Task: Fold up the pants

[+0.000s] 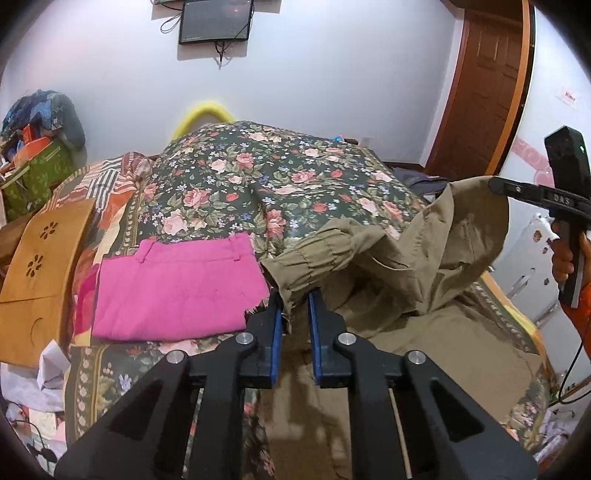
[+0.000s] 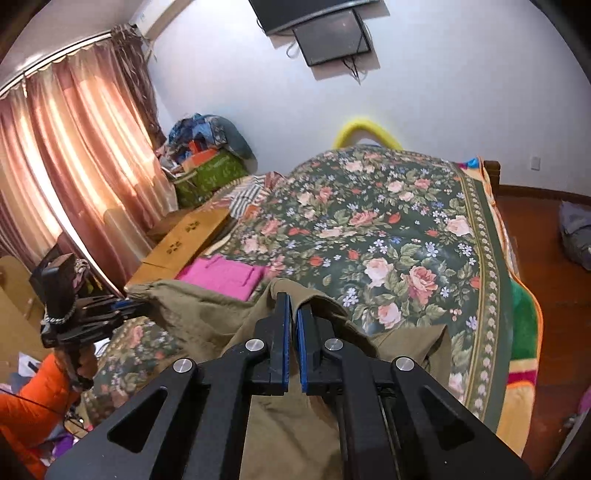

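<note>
Two grippers lift the khaki pants [image 1: 406,258] mid-fold.
Left gripper [image 1: 294,302] and right gripper [image 2: 293,306] jaws pinch cloth; pink pants [image 1: 177,288] beside them lie folded.

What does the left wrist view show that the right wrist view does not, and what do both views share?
Only the left wrist view shows the brown wooden door and the elastic cuff of the olive pants pinched in the left gripper.

Only the right wrist view shows the pink curtains and the red-brown floor, with the right gripper closed on a fold of the pants.

Both show the olive pants lifted between the two grippers, the folded pink pants, the floral bedspread and the wall screen.
</note>
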The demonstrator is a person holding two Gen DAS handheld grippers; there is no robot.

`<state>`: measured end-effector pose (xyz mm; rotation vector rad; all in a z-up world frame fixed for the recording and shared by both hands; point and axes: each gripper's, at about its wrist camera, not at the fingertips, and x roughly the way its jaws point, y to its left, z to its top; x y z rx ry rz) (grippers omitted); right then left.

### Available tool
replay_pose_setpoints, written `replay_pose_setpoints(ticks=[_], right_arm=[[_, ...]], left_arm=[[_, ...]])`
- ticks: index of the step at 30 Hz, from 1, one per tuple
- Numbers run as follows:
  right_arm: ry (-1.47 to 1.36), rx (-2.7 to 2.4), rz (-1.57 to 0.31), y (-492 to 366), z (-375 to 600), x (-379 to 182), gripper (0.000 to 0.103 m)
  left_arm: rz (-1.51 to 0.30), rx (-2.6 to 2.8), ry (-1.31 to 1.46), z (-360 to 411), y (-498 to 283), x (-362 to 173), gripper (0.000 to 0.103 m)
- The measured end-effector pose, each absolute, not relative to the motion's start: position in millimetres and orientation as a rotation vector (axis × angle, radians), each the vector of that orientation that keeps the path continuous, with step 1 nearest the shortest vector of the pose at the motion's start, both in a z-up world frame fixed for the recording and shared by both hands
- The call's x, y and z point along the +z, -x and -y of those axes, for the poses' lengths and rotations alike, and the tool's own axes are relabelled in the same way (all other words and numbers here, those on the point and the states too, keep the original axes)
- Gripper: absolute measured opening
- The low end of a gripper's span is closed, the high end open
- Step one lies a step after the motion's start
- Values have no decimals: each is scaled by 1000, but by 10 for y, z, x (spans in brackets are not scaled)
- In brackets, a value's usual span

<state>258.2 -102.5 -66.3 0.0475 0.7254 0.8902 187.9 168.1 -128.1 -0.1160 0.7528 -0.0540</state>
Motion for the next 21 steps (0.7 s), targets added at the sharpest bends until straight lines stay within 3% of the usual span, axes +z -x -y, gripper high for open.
replay_pose_setpoints(ticks=[9,21], right_arm=[[-87,834,-719,-2025,1450,-582,3],[-178,768,-793,-1354,1828,-1002,4]], left_arm=[[-749,-75,82,-1535,-1467,-1207,8],[-796,-63,134,-1515,-1004,-1502,6]])
